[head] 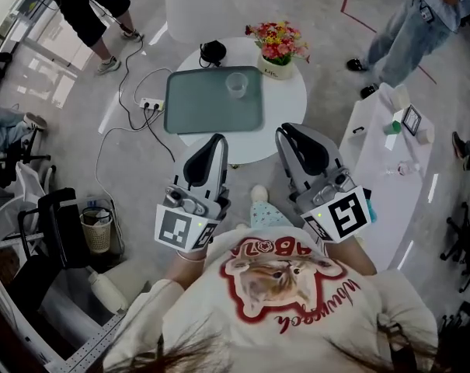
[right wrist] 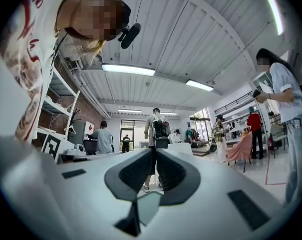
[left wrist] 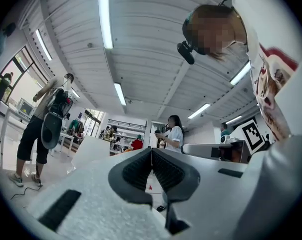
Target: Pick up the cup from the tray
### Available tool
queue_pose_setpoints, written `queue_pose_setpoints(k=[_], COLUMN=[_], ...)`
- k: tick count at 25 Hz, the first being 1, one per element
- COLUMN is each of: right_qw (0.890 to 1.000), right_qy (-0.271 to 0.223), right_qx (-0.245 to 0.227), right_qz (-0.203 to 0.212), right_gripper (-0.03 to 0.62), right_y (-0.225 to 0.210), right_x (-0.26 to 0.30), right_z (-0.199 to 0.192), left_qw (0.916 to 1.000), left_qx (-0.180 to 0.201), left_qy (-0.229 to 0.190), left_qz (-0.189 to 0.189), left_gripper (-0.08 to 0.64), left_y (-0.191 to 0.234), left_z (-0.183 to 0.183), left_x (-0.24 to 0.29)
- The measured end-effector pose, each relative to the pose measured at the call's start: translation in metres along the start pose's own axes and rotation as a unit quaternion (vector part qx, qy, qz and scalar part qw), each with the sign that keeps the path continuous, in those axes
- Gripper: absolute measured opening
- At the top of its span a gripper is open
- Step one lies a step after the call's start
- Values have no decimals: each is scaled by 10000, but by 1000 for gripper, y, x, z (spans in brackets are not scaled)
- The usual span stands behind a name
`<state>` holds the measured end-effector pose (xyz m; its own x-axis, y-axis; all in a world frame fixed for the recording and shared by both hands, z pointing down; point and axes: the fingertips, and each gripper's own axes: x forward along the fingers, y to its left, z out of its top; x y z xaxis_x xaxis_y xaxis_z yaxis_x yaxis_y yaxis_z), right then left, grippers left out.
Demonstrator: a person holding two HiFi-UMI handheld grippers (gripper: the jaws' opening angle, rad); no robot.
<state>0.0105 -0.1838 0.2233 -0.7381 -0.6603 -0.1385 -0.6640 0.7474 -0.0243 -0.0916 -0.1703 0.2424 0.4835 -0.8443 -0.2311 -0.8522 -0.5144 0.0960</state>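
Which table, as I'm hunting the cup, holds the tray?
The round table, straight ahead: its tray carries the cup. The long table at right has no tray.

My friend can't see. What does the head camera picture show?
A clear cup sits on a gray tray on a round white table, beside a pot of flowers. Nearer the person, the left hand-held gripper and right hand-held gripper point toward the table, both shut and empty.

Reads bright and even under ceiling strip lights (left wrist: 105,16), glares in pale streaks off the glossy floor (head: 312,6), and bends hard toward black corners in both gripper views, slightly soft up close.
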Motion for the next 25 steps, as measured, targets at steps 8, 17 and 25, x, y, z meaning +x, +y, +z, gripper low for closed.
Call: queue_pose_setpoints(k=[8,17,25], right_qw=[9997,9996,9997], right_qy=[37,19,190], right_qx=[39,121,148], right_qz=[254,237,105], right_gripper=[46,46,46], right_y=[-29,-32,-36], right_x=[31,60,73], right_z=[-3,-5,-28], left_qw=[9997,9998,9997], left_qx=[57,28,-148], left_qy=[-7,41,179], left_qz=[234,183,107], left_gripper=[14,14,14], left_y=[24,49,60], left_z=[-6,-2,-19], left_x=[33,43,46])
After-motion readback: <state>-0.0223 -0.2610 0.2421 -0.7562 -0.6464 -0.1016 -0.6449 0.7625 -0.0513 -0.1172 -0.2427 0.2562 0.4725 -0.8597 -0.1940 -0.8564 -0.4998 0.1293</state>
